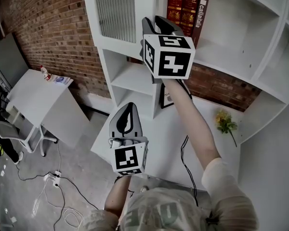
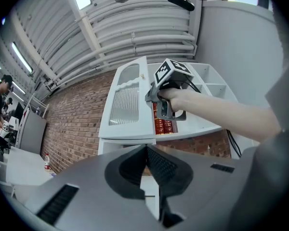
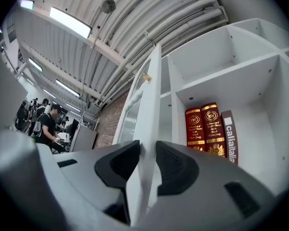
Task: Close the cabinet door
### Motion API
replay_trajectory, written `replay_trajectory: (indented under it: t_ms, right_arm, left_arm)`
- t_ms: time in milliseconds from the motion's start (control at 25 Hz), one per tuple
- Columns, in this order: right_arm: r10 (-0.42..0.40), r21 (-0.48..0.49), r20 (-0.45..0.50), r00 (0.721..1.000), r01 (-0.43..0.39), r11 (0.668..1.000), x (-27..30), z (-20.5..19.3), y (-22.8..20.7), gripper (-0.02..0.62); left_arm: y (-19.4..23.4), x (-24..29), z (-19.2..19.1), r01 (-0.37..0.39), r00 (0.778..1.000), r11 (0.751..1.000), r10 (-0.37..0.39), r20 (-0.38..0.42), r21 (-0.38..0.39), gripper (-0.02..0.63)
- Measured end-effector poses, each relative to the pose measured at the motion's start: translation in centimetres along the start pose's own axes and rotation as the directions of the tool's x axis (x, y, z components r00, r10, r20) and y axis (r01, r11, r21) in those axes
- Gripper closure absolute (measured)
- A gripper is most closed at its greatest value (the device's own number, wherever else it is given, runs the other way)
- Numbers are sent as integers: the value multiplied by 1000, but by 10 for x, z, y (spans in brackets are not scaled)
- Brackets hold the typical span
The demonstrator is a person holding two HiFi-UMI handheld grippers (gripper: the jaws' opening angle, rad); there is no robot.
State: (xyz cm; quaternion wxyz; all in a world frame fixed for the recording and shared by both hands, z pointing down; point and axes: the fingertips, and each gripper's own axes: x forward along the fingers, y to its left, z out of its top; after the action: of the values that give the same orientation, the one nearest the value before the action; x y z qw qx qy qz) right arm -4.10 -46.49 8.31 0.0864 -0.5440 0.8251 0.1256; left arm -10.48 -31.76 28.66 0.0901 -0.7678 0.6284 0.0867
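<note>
The white cabinet door (image 1: 116, 13) with its ribbed glass pane stands partly open at the top of the white shelf unit (image 1: 241, 42). My right gripper (image 1: 159, 22) is raised to the door's free edge. In the right gripper view the door edge (image 3: 147, 105) runs between the pads, and my right gripper (image 3: 148, 150) is shut on it. A small brass knob (image 3: 145, 77) sits higher on the door. Red books (image 3: 207, 129) stand in the compartment behind it. My left gripper (image 1: 127, 110) hangs lower, away from the shelf. It (image 2: 147, 150) is shut and holds nothing. The door (image 2: 127, 102) also shows in that view.
A white counter (image 1: 154, 148) below holds yellow flowers (image 1: 225, 121) and a framed picture (image 1: 166, 97). At the left stand a white table (image 1: 33, 95) with a bottle (image 1: 45, 73) and a chair (image 1: 9, 131). Cables (image 1: 53, 177) lie on the floor. People stand far left (image 3: 45, 124).
</note>
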Motion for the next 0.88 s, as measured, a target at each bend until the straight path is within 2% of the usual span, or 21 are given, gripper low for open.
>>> replay_trajectory:
  t_ms: [560, 680, 880]
  right_arm:
    - [-106, -34, -27, 994, 105, 994, 15, -7, -23, 491]
    - [-116, -37, -38, 992, 115, 993, 18, -9, -28, 491]
    - [-128, -41, -57, 990, 126, 991, 26, -11, -35, 491]
  left_arm:
    - [8, 0, -10, 17, 1000, 1000, -17, -19, -6, 594]
    - [9, 0, -17, 16, 999, 1000, -16, -43, -18, 594]
    - [9, 5, -16, 23, 999, 1000, -24, -34, -17, 594]
